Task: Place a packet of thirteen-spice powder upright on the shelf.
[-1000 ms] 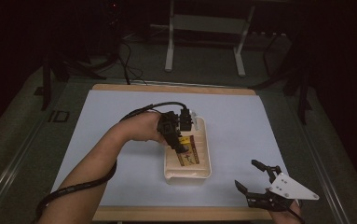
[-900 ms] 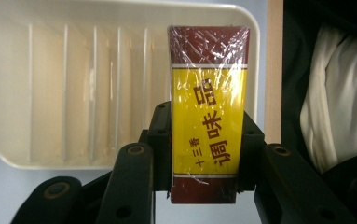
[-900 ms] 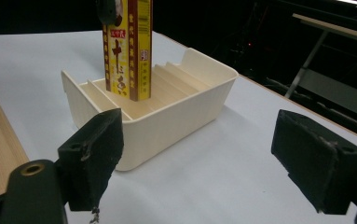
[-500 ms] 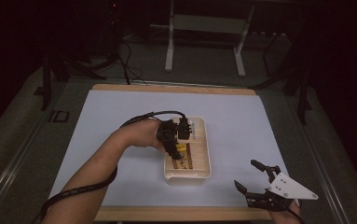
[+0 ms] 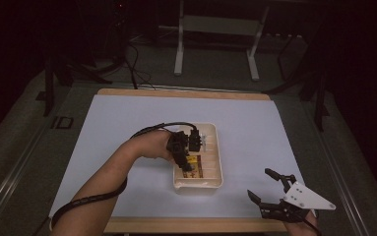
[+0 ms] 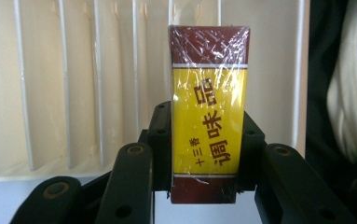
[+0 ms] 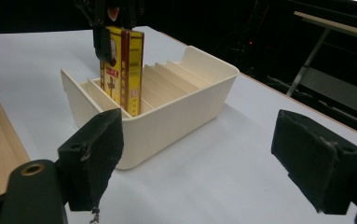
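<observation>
High view: left gripper (image 5: 188, 160) at frame centre, jaws clamped on box (image 5: 194, 164).
Box: upright in bin (image 5: 216, 147), at its near end.
Right gripper (image 5: 269, 189): lower right, jaws wide, holding nothing.

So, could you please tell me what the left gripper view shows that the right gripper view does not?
Left gripper view alone: the box's yellow label with its printed characters face on, and the left gripper with its pads pressed on the box's sides. Right gripper view alone: the right gripper with its jaws open and empty, and the tray's outer wall. Both: the box standing upright in the ribbed cream tray.
</observation>
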